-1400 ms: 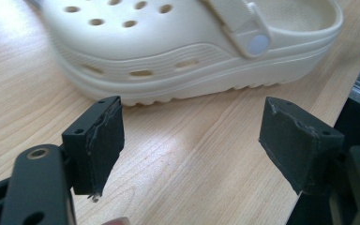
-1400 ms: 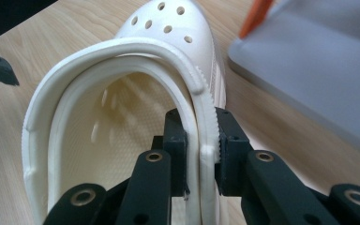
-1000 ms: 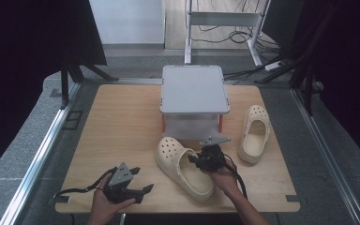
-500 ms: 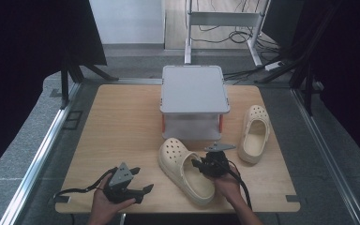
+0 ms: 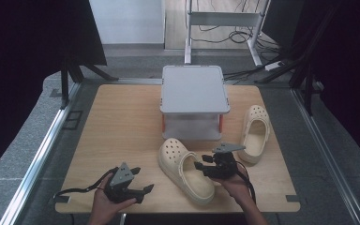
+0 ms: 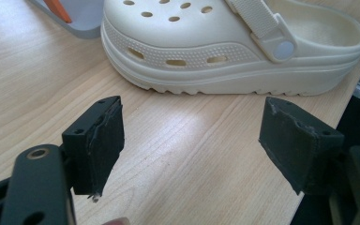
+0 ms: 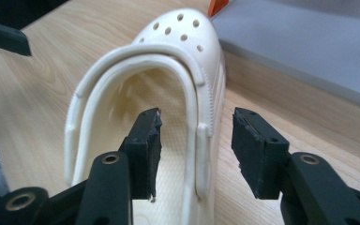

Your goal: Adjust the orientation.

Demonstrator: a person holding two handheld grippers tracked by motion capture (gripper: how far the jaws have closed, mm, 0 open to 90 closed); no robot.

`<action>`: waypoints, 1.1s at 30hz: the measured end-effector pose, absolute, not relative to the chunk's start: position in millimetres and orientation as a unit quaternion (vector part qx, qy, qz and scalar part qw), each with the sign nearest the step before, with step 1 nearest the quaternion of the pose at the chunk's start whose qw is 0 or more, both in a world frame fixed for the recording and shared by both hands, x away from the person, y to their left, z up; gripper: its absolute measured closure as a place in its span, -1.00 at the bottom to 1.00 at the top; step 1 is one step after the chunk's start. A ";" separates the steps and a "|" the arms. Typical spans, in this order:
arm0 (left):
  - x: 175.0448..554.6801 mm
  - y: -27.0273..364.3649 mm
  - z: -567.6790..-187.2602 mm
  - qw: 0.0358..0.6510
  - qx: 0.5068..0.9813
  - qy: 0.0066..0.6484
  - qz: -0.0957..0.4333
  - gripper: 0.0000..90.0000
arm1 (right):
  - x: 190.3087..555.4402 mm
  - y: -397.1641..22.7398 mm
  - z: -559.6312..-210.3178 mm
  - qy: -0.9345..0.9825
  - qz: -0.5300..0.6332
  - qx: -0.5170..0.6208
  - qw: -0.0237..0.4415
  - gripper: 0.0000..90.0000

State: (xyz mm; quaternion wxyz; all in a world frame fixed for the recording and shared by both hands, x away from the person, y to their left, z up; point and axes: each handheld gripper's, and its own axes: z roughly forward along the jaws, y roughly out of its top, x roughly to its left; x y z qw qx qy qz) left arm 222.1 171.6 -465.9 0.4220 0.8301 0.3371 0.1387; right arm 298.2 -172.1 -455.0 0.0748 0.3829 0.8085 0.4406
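Your right gripper [image 7: 194, 140], jaws just opening, straddles the near clog's [image 5: 186, 168] rim unpressed; your left gripper [image 5: 140, 191] hangs wide open, empty.

Evenly lit and sharp, dark surroundings, soft shadows.

In the left gripper view we lose the near clog [image 6: 234, 51] at the top edge, its toe cut away, and the grey box [image 6: 82, 18] shows just a corner with a sliver of orange. In the right gripper view the clog's heel end runs off the bottom behind the right hand-held gripper [image 7: 194, 154], so whether the pads touch its side wall we cannot tell. From the high view the far clog [image 5: 255, 133] is partly covered at its near end by that hand-held gripper's grey plate, the box's lower part sits hidden under its lid, and the person's forearms are cut off by the bottom edge.
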 end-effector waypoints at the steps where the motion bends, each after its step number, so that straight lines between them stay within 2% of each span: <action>1: 222.2 172.0 -465.6 0.422 0.830 0.337 0.140 -0.49 | 297.6 -174.9 -453.1 0.807 0.442 0.384 0.076 0.14; 5: 222.0 173.2 -464.7 0.422 0.830 0.336 0.143 -0.50 | 298.2 -188.8 -446.5 0.799 0.445 0.395 0.088 0.12; 11: 222.6 171.5 -466.7 0.420 0.832 0.334 0.140 -0.50 | 309.2 -212.5 -446.5 0.783 0.437 0.431 0.103 0.20; 26: 225.6 169.7 -468.5 0.419 0.834 0.333 0.136 -0.50 | 330.7 -234.7 -472.5 0.785 0.387 0.475 0.093 0.35; 30: 226.7 169.7 -468.6 0.419 0.834 0.332 0.135 -0.50 | 333.3 -237.8 -475.2 0.783 0.385 0.480 0.093 0.44; 33: 227.8 169.2 -469.3 0.418 0.835 0.331 0.134 -0.50 | 341.4 -240.0 -477.8 0.782 0.376 0.486 0.103 0.67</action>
